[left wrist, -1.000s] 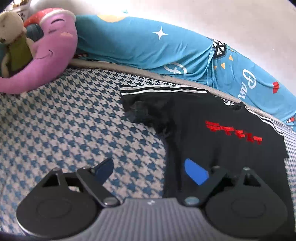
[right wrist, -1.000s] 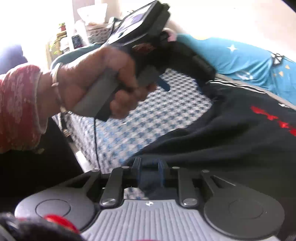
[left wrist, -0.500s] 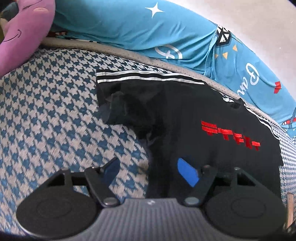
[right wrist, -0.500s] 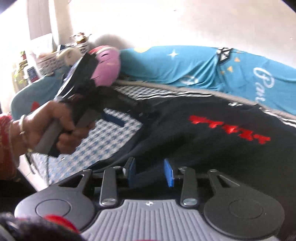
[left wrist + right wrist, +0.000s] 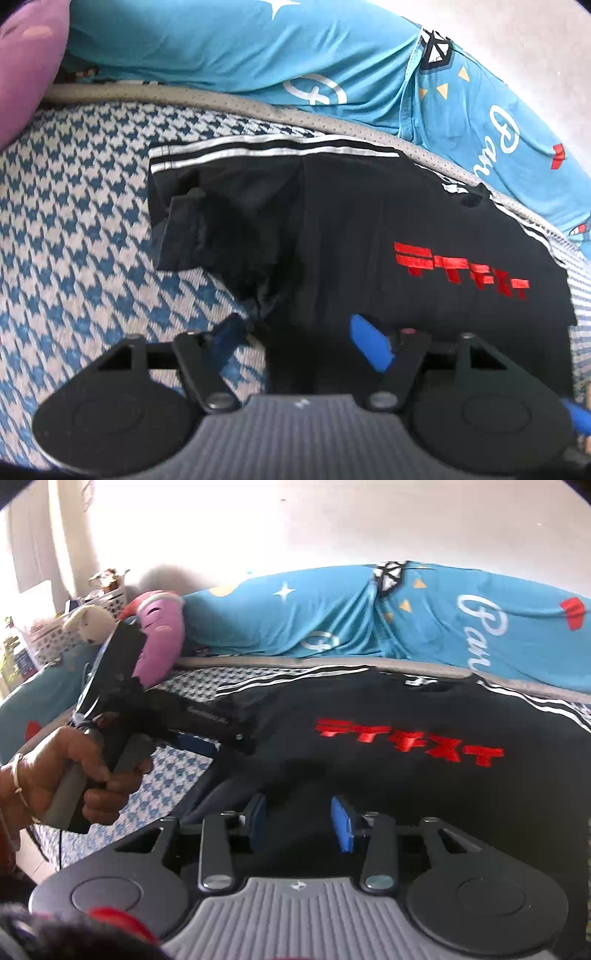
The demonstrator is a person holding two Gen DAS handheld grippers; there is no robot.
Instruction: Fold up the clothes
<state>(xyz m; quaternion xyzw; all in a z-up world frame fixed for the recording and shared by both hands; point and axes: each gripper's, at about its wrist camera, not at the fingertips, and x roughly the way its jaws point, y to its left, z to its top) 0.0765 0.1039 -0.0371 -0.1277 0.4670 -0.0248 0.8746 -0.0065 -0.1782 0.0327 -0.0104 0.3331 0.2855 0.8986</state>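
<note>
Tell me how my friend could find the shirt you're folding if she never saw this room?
Look at the bed with the blue-and-white checked cover. A black T-shirt lies flat on it, just in front of the long turquoise pillow. It is the only black thing there, with red letters on the chest and white stripes along the sleeves.

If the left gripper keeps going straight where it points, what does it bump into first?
Probably the black T-shirt. The open left gripper points across the shirt's left edge, so the bunched dark fabric just ahead of its fingers comes first. Beyond lie the sleeve stripes and the blue bedding. Depth is hard to judge.
</note>
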